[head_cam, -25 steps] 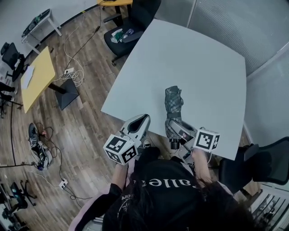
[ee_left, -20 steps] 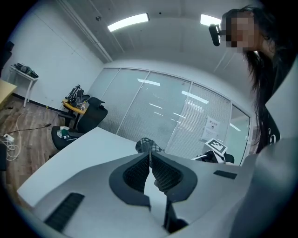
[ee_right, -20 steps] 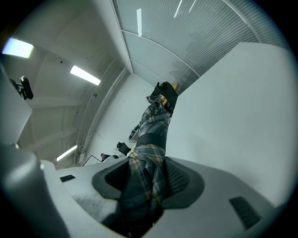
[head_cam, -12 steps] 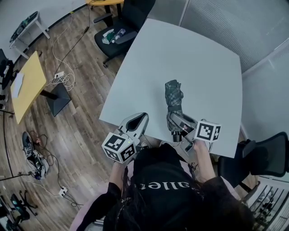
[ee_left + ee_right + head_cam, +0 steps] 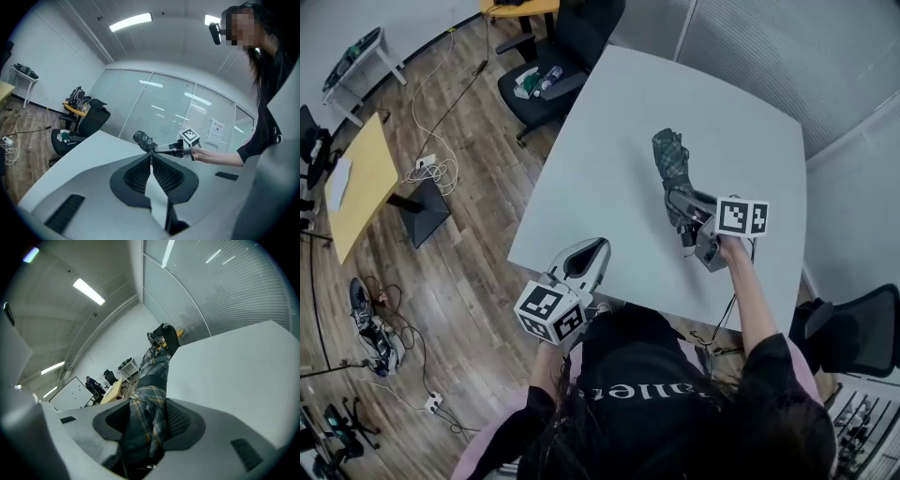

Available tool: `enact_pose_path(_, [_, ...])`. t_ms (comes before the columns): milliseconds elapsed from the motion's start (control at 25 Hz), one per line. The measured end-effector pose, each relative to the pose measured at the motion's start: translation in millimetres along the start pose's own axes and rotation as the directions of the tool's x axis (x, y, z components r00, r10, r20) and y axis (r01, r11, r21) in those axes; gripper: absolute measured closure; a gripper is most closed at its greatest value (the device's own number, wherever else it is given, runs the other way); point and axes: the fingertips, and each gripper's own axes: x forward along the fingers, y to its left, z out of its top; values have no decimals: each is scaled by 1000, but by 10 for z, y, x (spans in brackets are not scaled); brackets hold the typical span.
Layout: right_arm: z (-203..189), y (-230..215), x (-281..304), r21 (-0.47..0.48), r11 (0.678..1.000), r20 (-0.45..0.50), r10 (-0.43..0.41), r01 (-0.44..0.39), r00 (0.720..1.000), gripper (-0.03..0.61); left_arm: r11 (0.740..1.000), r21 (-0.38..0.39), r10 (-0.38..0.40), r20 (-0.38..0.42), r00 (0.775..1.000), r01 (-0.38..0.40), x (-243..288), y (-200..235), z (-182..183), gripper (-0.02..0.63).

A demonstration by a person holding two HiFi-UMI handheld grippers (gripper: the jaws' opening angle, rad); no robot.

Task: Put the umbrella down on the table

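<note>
The left tool [image 5: 598,246] is held close to the body, almost level, with its jaws pressed together and nothing between them; the right arm [image 5: 750,295] is stretched forward; the right tool [image 5: 679,206] is tipped downward, its jaws clamped on the umbrella [image 5: 671,157].

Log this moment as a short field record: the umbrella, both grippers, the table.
item: folded grey plaid umbrella, gripped near its handle end
right gripper: shut on the umbrella, out over the table
left gripper: jaws together, nothing between them, at the table's near edge
surface: pale grey table
status: umbrella seemingly not yet laid down
</note>
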Motion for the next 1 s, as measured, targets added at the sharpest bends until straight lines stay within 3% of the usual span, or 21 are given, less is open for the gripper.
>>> enact_pose_path(360, [605,-899,775,-211,972,-163,-136,100,977,379,998,5,67,17,998,-67,192,75,159,588])
enact_pose_path(600, [541,-1330,1291,-308,941,-285,-229,137,931,379,988,-5,152,11,988,-152,188,212,129,588])
enact_pose_path(1000, [236,-1721,1825,-426,894,-389,-319,138,865,379,966,-35,257,1,967,-256,164,314,100,588])
